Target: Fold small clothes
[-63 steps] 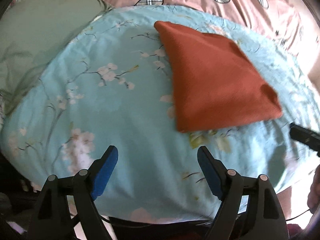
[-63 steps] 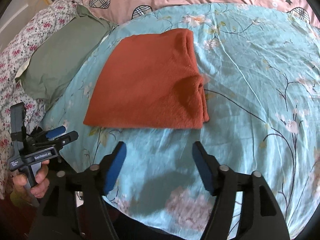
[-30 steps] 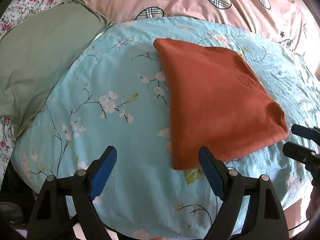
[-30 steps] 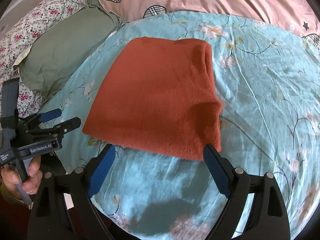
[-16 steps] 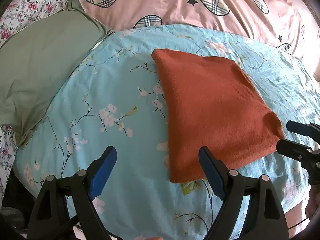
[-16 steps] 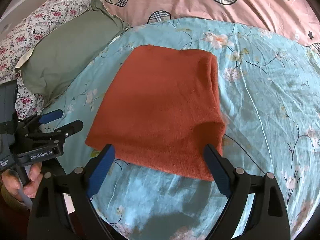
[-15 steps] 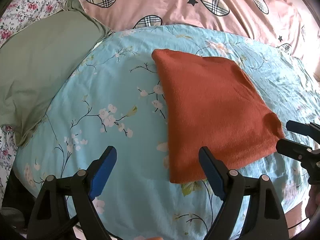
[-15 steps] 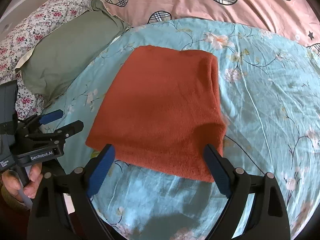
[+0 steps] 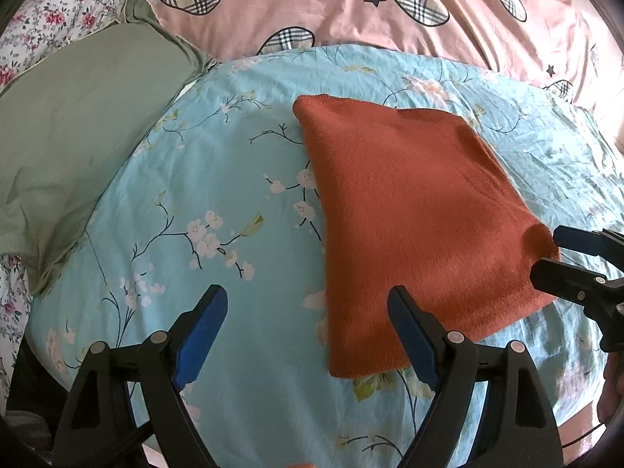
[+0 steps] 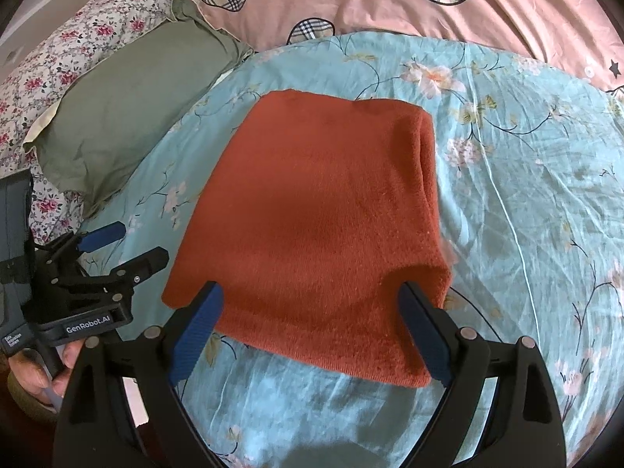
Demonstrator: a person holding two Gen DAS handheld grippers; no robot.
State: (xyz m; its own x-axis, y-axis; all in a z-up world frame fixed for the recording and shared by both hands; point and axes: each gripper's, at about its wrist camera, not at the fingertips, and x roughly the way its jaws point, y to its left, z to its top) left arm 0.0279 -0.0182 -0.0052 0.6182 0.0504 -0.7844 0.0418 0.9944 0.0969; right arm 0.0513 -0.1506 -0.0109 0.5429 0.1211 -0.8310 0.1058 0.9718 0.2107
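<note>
Garment: one rust-orange knit piece [image 10: 319, 226], folded flat on the blue floral sheet [image 10: 526, 202], its near edge between the right gripper's fingers.
Right gripper [image 10: 312, 323]: spread wide, holding nothing.
Left gripper [image 9: 308, 327]: one, spread, empty; garment ahead to its right.
Pillows: one green [image 9: 74, 124], far left.
Quilt: one pink [image 9: 390, 11], beyond.

This is a bedroom in a home. A light-blue floral bedsheet [image 9: 163, 202] is spreading out ahead of the tongs, a green pillow [image 9: 78, 117] is lying to their left on a rose-print cover [image 10: 78, 46], and a pink quilt with plaid hearts [image 9: 390, 11] is lying bunched across the far side.
</note>
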